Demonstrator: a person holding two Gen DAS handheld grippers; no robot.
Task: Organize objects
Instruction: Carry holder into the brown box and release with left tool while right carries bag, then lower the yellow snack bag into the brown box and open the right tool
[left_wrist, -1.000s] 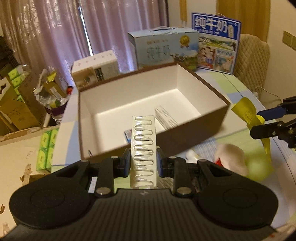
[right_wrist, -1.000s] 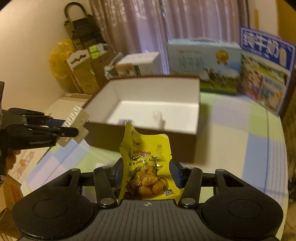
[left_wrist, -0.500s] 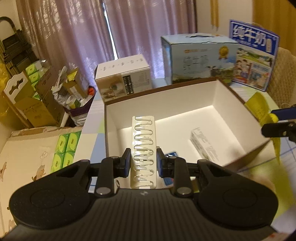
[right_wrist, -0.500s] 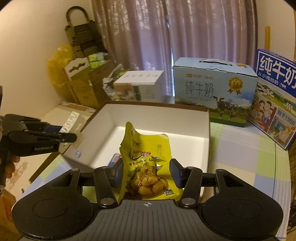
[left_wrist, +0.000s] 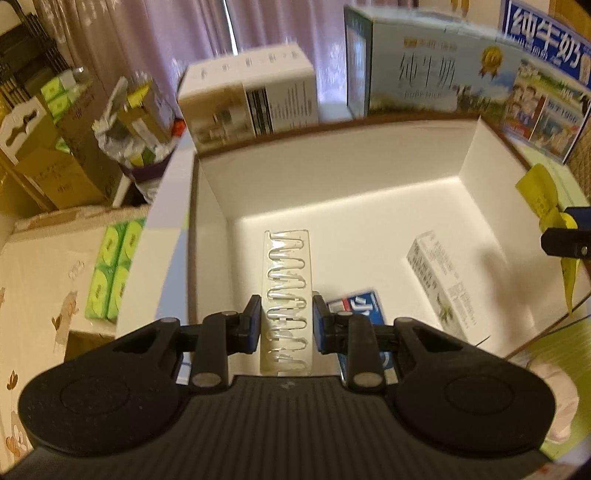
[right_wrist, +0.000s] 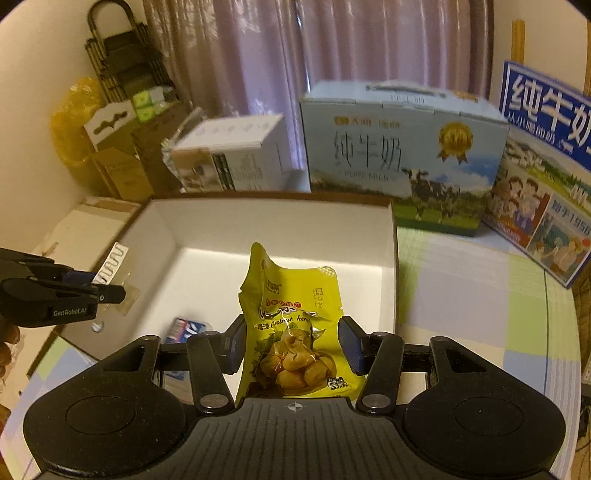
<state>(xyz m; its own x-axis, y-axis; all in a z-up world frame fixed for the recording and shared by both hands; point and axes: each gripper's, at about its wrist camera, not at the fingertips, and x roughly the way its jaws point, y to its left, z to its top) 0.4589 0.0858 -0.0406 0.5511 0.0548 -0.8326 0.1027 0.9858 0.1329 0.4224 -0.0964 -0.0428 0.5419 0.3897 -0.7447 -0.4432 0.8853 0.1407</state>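
Clear plastic, moulded in a row of loops, stands pinched between the left tongs (left_wrist: 284, 325): this blister strip (left_wrist: 285, 295) rises toward 12 o'clock from the pads, above the white floor of the open brown box (left_wrist: 332, 155). On that floor a blue carton (left_wrist: 360, 306) lies just past the tongs at 3 o'clock, partly hidden by the right finger, and a white carton (left_wrist: 439, 280) lies farther toward 2 o'clock. At the frame's 3 o'clock edge the other tool appears with its yellow packet. From the right wrist camera, the right tongs (right_wrist: 291, 345) clamp a yellow snack pouch (right_wrist: 291, 310) by both side edges, its top leaning toward 12 o'clock over the box's near rim. Milk cartons (right_wrist: 402, 155) stand on the checked tabletop (right_wrist: 480, 295) beyond the box at 12 to 2 o'clock.
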